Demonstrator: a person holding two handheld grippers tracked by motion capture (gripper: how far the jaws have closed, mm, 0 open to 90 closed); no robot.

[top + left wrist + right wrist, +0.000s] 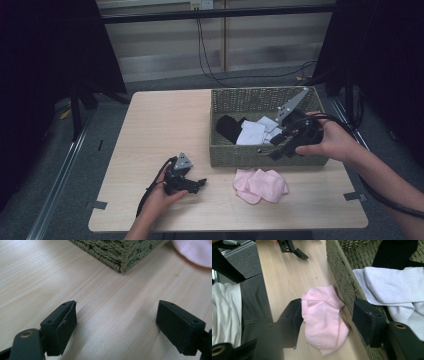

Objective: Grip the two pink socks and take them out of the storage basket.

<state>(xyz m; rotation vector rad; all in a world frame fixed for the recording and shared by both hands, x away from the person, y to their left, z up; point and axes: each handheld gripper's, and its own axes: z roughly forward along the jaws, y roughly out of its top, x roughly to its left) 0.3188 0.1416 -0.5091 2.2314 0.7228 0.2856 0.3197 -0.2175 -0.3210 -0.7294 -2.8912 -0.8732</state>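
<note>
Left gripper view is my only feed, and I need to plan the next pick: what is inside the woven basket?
Observer: The basket holds white socks and one black sock.
Operator: What is happening on the person's right?
Observer: The right hand-held gripper hangs over the basket's front wall, jaws open, gripping nothing.
Operator: What lies in front of the basket?
Observer: A pink sock lies crumpled on the table, close to that front wall.
</note>
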